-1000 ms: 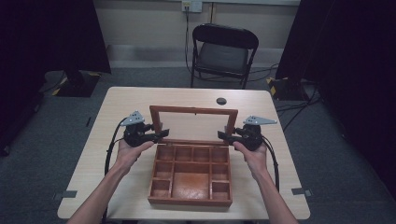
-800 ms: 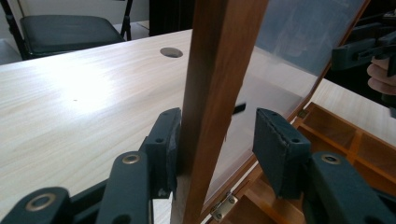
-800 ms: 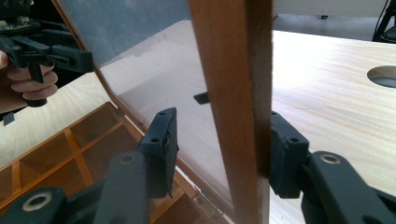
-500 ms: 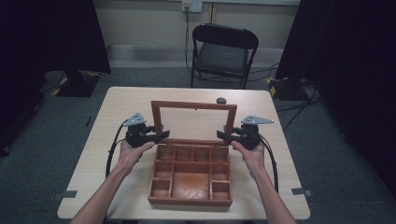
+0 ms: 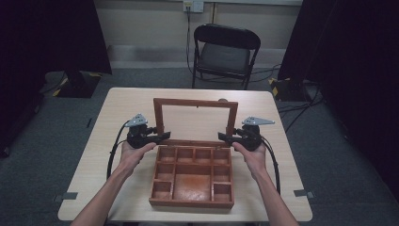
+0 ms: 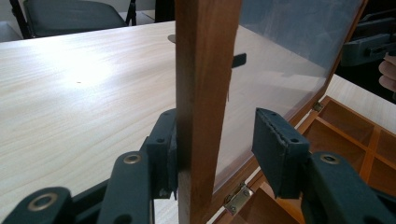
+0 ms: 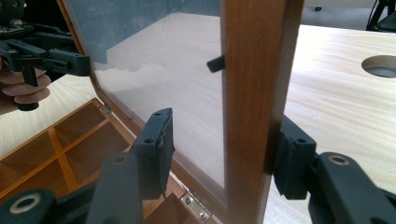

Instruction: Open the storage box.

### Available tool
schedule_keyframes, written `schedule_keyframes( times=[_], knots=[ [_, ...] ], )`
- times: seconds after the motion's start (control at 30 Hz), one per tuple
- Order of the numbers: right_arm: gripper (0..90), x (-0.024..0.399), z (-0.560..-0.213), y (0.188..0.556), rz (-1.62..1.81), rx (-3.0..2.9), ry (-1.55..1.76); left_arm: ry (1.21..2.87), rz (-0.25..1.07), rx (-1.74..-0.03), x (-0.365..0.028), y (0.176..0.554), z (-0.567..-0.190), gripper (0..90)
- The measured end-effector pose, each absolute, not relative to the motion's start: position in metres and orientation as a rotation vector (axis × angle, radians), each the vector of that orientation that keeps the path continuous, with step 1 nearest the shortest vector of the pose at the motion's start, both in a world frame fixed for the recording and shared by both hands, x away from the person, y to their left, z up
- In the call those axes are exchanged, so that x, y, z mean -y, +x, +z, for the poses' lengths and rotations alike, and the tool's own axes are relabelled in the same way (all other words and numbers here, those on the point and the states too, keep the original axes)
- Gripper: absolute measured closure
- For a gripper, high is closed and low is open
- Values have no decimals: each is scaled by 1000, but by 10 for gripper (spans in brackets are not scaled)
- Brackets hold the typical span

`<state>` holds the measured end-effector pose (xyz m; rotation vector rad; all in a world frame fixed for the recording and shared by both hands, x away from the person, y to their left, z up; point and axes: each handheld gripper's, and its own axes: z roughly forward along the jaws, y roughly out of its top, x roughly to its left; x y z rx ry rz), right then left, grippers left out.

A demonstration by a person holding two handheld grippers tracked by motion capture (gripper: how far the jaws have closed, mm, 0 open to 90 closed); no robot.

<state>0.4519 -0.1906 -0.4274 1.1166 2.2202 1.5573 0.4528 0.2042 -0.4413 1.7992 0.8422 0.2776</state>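
A wooden box [image 5: 190,203] with several compartments lies on the table, its glass-paned lid [image 5: 195,102] standing nearly upright on hinges at the back. My left gripper [image 5: 162,136] straddles the lid's left side rail [image 6: 203,70]; its outer jaw touches the wood and the inner jaw stands apart over the glass [image 6: 280,56], so it is open. My right gripper [image 5: 225,136] straddles the right side rail [image 7: 257,70] the same way, outer jaw on the wood and inner jaw clear. The compartments look bare.
The light wooden table [image 5: 117,108] has a round cable hole [image 7: 380,65] just behind the lid. A black folding chair [image 5: 226,52] stands beyond the far edge. Brass hinges [image 6: 238,198] join lid and box. Cables trail from both grippers.
The lid has swung up and back to stand more upright, with both grippers following its side rails.
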Motion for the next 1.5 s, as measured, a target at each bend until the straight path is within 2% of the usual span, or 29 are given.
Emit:
schedule_keyframes(
  times=[0.2, 0.53, 0.83, 1.17, 1.5],
  knots=[
    [462, 192, -430, 453, 1538, -2224, 1133, 1792, 278, -859, -205, 453, -442, 546],
    [552, 194, -433, 458, 1555, -2199, 1153, 1773, 262, -883, -204, 457, -445, 536],
    [566, 193, -436, 467, 1564, -2183, 1185, 1781, 243, -905, -204, 462, -451, 537],
    [565, 196, -442, 473, 1597, -2171, 1232, 1807, 232, -927, -204, 464, -457, 511],
    [509, 193, -449, 479, 1579, -2159, 1277, 1808, 207, -943, -206, 471, -463, 523]
  ],
)
